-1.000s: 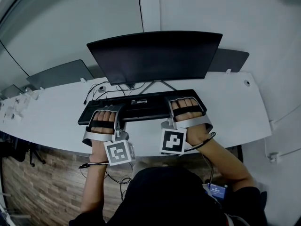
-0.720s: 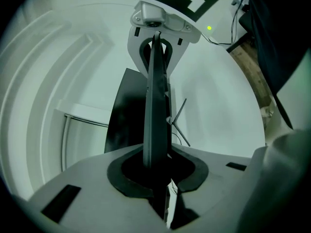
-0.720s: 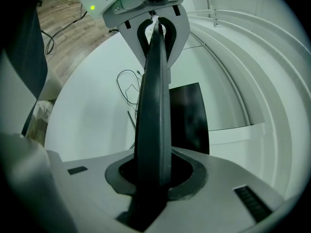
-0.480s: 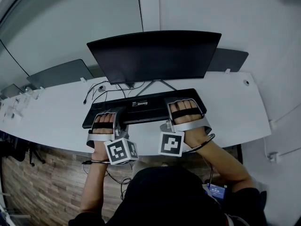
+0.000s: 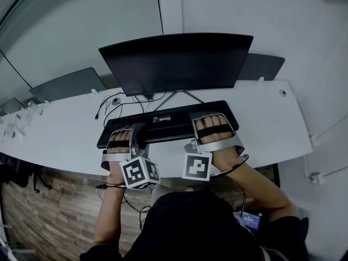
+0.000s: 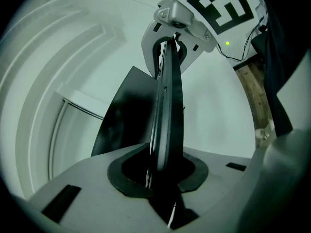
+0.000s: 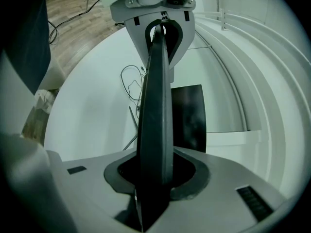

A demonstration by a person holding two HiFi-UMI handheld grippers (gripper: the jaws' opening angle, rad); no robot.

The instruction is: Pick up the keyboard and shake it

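The black keyboard [image 5: 166, 123] is held off the white desk [image 5: 49, 137] in front of the monitor, underside up with a label showing. My left gripper [image 5: 130, 136] is shut on its left end and my right gripper [image 5: 215, 125] is shut on its right end. In the left gripper view the keyboard [image 6: 167, 106] runs edge-on from the left gripper [image 6: 163, 171] up to the right gripper [image 6: 172, 35]. The right gripper view shows the same keyboard [image 7: 155, 106] clamped in the right gripper [image 7: 154, 178], with the left gripper [image 7: 158, 18] at its far end.
A wide dark monitor [image 5: 174, 64] on a thin stand rises just behind the keyboard. Loose cables [image 5: 114, 105] lie at its foot. Other dark screens [image 5: 68, 85] stand further along the desk. The desk's front edge and a wooden floor [image 5: 49, 222] are below my hands.
The keyboard has shifted a little to the right and away from me with both grippers on it. The left gripper has tilted, turning its marker cube.
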